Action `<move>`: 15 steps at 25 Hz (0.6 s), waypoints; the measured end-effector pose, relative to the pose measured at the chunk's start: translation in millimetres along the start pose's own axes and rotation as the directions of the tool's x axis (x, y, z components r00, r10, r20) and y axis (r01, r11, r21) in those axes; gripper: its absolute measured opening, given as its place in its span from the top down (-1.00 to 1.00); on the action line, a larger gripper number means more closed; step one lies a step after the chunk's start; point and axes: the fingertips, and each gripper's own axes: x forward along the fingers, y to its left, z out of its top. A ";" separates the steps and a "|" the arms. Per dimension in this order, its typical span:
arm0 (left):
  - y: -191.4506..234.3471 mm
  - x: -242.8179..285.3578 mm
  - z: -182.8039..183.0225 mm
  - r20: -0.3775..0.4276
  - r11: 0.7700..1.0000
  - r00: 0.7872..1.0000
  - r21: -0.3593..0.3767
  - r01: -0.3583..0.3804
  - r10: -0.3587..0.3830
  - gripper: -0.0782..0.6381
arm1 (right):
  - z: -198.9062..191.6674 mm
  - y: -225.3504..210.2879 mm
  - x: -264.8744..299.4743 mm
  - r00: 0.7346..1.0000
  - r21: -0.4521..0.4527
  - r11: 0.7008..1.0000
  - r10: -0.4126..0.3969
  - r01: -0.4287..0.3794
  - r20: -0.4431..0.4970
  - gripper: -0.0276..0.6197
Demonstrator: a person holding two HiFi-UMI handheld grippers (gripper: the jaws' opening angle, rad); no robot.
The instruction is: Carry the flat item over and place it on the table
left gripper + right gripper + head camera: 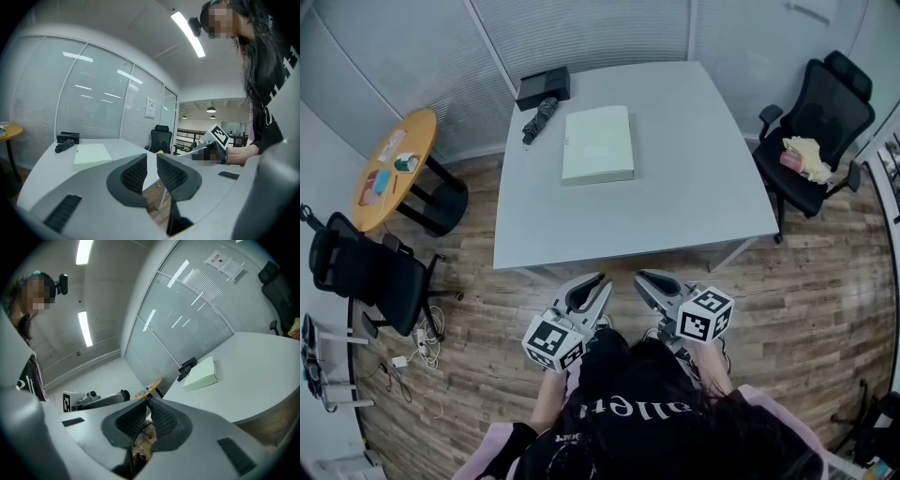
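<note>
There is one big white table (694, 187) in the room. One flat pale green item (598, 143) lies flat on it, near the far side. Just beside the flat item, to its left, lies one folded black umbrella (539, 119). One black box (544, 87) sits at the far corner, close to the umbrella. No gripper touches the flat item; both are well apart from it, on the near side of the table, over the wooden floor (487, 328). There are two grippers, one in each of the person's hands, side by side and close together. The left gripper (602, 279) has its two jaws a little bit apart, with a thin gap and nothing in between. The right gripper (643, 278) has its two jaws closed with the tips together, and it holds nothing. There are two black chairs. One chair (820, 122) stands to the right of the table and has something soft and yellow (806, 155) on its seat. The other chair (366, 267) stands to the left, near one small round wooden table (417, 127) with a few little things on top.
</note>
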 end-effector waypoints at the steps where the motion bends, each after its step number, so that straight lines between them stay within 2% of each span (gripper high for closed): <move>1: 3.0 -1.4 1.7 0.009 1.000 1.000 -0.007 0.000 0.000 0.56 | 1.4 0.2 1.7 1.000 -0.001 1.000 -0.007 0.007 0.001 0.79; 4: 12.4 -7.0 5.6 0.021 1.000 1.000 -0.016 0.004 -0.004 0.59 | 6.3 1.5 8.1 1.000 -0.004 1.000 -0.027 0.027 0.009 0.79; 11: 46.9 -27.8 2.2 -0.024 1.000 1.000 0.005 0.013 -0.013 0.64 | 8.9 11.9 36.4 0.997 -0.006 0.998 -0.068 0.068 0.031 0.79; 15: 63.3 -36.4 3.9 -0.017 1.000 1.000 -0.002 0.019 -0.019 0.65 | 8.3 18.4 51.1 0.997 -0.008 0.997 -0.077 0.077 0.027 0.79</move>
